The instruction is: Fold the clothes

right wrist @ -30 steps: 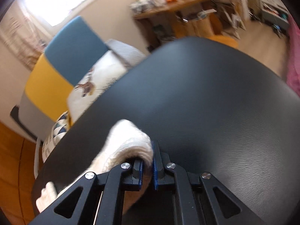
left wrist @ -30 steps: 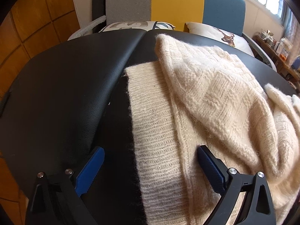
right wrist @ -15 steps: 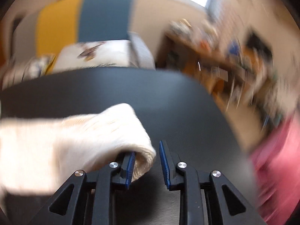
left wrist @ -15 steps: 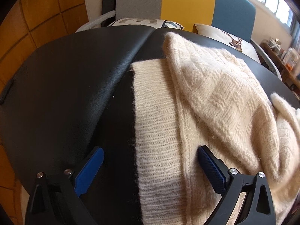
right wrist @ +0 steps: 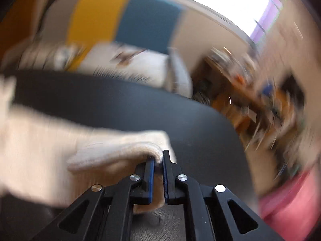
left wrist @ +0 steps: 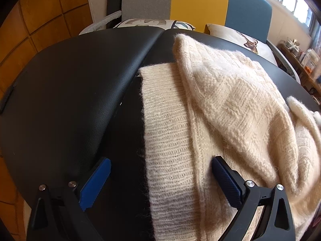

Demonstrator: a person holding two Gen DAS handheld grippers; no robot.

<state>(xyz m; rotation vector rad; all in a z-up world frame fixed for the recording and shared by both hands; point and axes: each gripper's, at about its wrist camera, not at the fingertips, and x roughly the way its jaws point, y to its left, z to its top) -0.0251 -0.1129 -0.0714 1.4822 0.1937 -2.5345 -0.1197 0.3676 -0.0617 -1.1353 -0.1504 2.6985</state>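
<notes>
On black table (left wrist: pixel 66 104), cream sweater (left wrist: pixel 230 104).

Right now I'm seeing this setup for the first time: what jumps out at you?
A fluffy cream knit sweater is heaped across the right half of a black padded table, its ribbed hem lying between the open left tool. The right tool is shut on a cream sleeve cuff. Behind stands a grey, yellow and blue sofa.

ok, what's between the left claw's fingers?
Left wrist view: the sweater's ribbed hem and a strip of black table; left claw open, not gripping.
</notes>
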